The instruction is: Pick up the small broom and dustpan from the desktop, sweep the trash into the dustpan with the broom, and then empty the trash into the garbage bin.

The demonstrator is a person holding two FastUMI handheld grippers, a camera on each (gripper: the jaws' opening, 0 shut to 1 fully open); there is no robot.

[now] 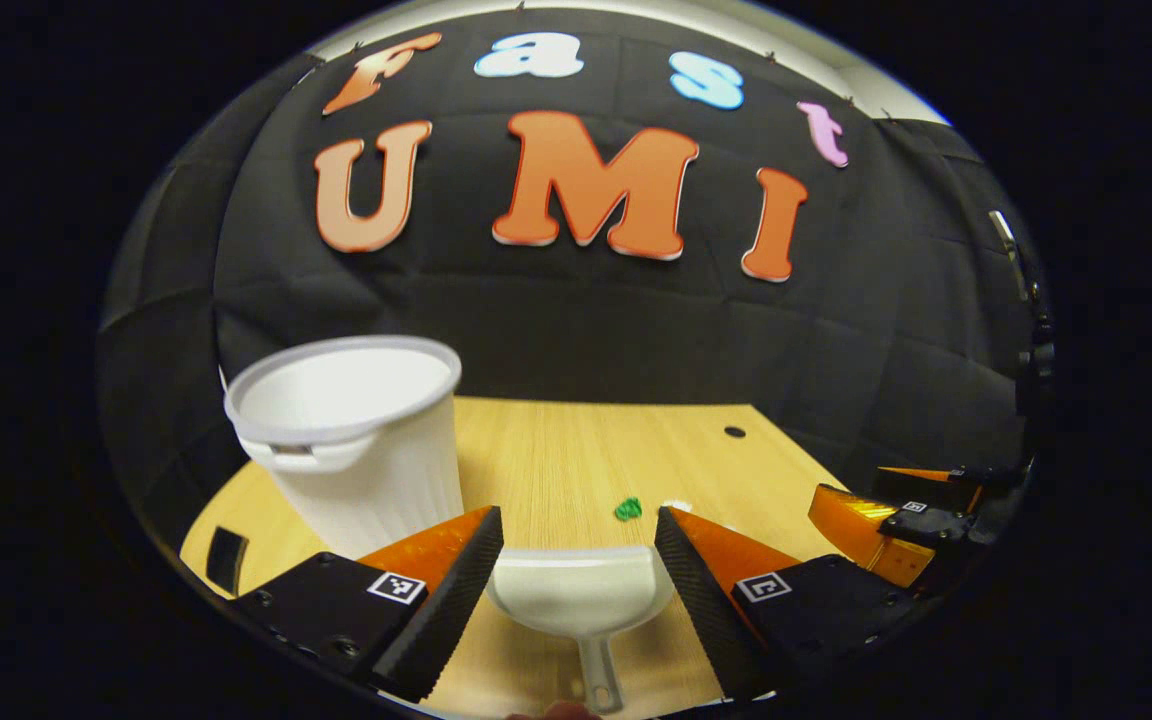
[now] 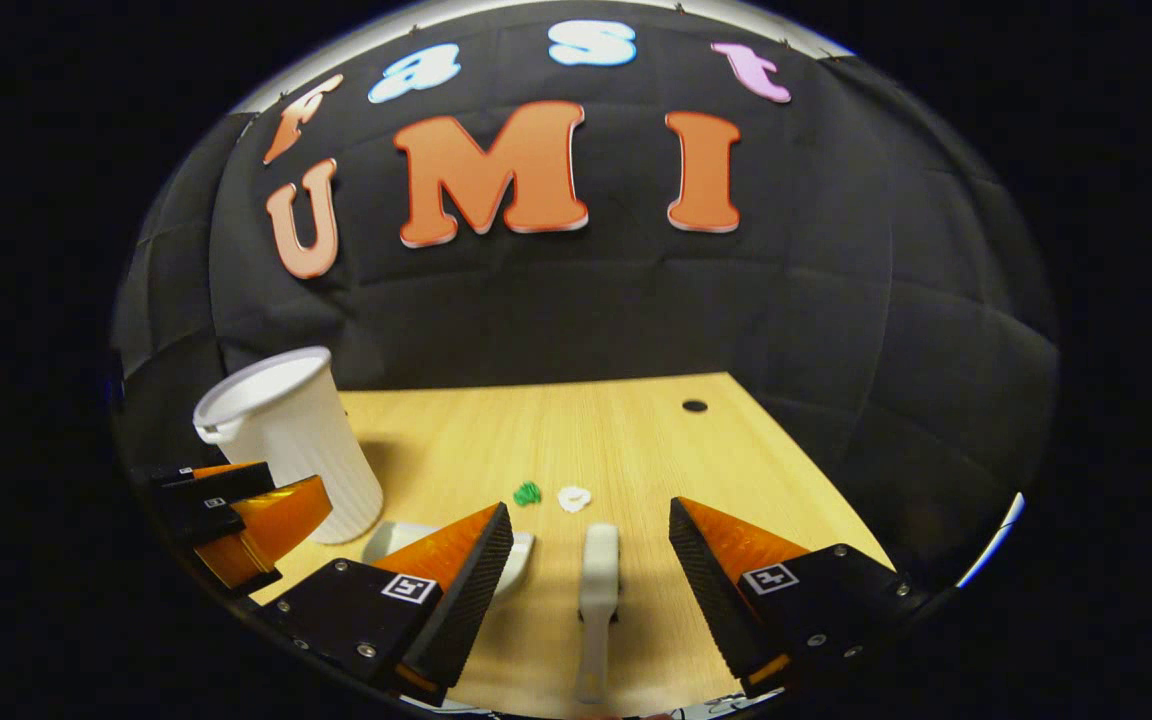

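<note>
A white dustpan [image 1: 581,600] lies on the wooden desk [image 1: 576,450] with its handle pointing toward the camera, between the spread fingers of my open left gripper [image 1: 579,560]. Past its front lip sits a green scrap [image 1: 628,509], with a white scrap [image 1: 677,505] beside it. In the right gripper view a small white broom [image 2: 597,590] lies lengthwise between the fingers of my open right gripper [image 2: 591,570]. The green scrap [image 2: 527,493] and white scrap [image 2: 573,498] lie just ahead of it. The dustpan [image 2: 406,540] is partly hidden behind the left finger. A white ribbed garbage bin [image 1: 351,440] stands at left.
The bin [image 2: 286,440] stands on the desk's left side, close to the left gripper [image 2: 236,525] seen from the right. The right gripper [image 1: 896,525] appears at the right edge of the left gripper view. A small dark hole [image 2: 694,406] marks the desk's far right.
</note>
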